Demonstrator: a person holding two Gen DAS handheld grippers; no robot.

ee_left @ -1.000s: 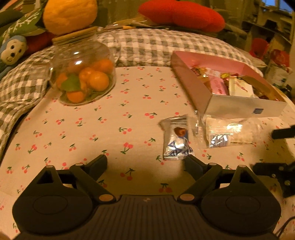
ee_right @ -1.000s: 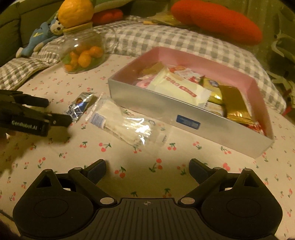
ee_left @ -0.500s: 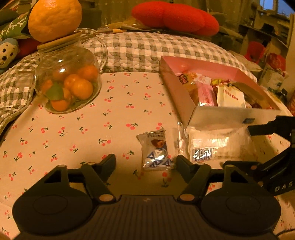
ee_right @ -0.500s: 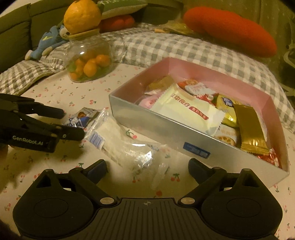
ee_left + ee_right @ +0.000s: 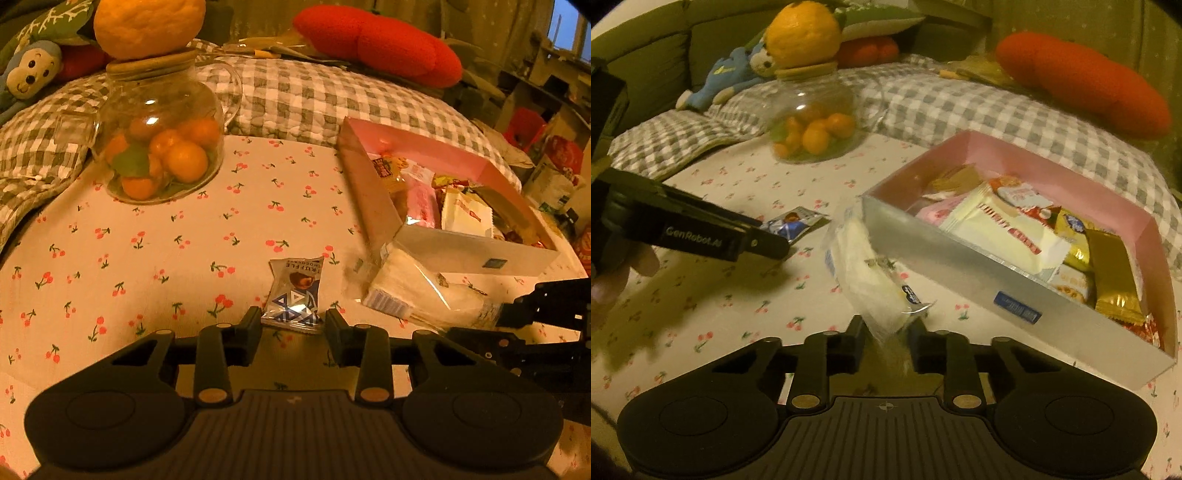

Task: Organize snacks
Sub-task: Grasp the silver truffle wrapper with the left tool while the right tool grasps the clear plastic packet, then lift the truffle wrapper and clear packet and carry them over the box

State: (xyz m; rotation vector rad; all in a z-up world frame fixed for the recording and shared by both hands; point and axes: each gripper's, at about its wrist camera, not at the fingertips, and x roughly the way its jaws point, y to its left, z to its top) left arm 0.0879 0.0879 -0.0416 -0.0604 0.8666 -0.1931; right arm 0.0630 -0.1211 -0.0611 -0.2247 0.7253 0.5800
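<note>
Right now the right claw [image 5: 886, 334] is pinching just the thin end of the clear bag [image 5: 871, 273] beside the box [image 5: 960, 266], so it might be slipping out, while the left claw [image 5: 292, 328] is sitting half open around the truffle [image 5: 295, 291].

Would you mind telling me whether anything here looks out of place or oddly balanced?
Two snacks remain outside the pink box: a truffle packet on the cloth between the left gripper's fingers, and a clear bag pinched by the right gripper. Also, a large orange perches on the jar's lid.
</note>
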